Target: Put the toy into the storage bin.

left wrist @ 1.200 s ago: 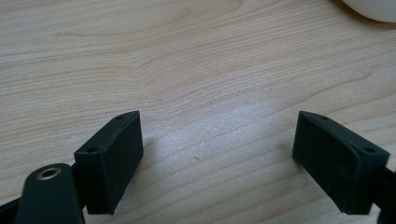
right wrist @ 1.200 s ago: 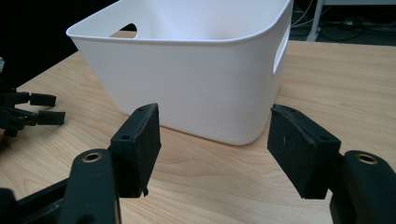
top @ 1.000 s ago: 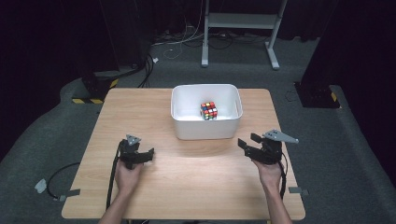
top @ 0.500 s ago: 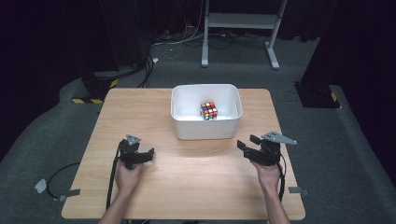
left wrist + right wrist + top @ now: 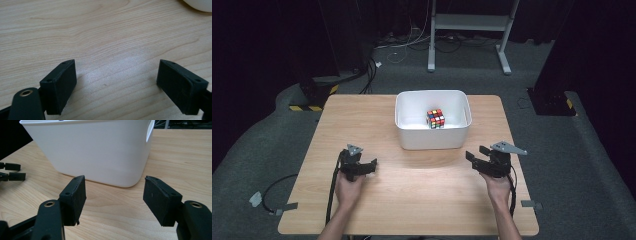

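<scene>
A white plastic bin point(image 5: 433, 134) stands at the back middle of the wooden table point(image 5: 412, 200), and a colourful puzzle cube point(image 5: 436, 118) lies inside it. My left gripper point(image 5: 371, 165) rests low over the table's front left, open, with bare wood between its jaws point(image 5: 116, 82). My right gripper point(image 5: 476, 153) hovers at the front right, open and empty. In the right gripper view its jaws point at the bin's near wall point(image 5: 100, 152), a short way off.
Beyond the table are a dark floor with cables point(image 5: 372, 70) and a grey metal stand point(image 5: 472, 25). The left gripper's tips show at the left edge of the right gripper view point(image 5: 11, 171). A bin corner point(image 5: 200, 3) shows in the left gripper view.
The right gripper has drifted slightly nearer to the person and lower. The left gripper and the cube have stayed put.
</scene>
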Available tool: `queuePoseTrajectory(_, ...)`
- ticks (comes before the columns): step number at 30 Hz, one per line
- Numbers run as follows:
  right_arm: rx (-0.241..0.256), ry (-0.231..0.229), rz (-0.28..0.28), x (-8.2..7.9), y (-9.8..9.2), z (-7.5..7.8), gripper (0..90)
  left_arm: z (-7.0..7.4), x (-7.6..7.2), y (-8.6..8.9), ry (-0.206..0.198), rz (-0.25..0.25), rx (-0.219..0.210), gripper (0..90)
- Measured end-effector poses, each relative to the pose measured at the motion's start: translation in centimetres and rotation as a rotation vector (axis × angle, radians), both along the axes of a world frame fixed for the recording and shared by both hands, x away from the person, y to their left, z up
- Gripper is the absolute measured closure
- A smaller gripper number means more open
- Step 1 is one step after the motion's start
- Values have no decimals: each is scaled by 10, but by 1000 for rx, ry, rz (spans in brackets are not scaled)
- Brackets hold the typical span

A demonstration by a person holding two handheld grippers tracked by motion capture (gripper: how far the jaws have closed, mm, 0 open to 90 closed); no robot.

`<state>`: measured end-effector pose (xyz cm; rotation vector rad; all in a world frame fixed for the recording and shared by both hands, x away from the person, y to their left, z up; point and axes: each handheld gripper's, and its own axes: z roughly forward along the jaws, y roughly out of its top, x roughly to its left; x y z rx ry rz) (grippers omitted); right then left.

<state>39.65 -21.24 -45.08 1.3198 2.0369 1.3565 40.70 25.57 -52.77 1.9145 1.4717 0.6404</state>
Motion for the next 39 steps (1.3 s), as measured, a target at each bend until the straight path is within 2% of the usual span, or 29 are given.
queuePoseTrajectory(39,-69,70,-65,19,-3,-22,347,0,0,0,1,0,0,164)
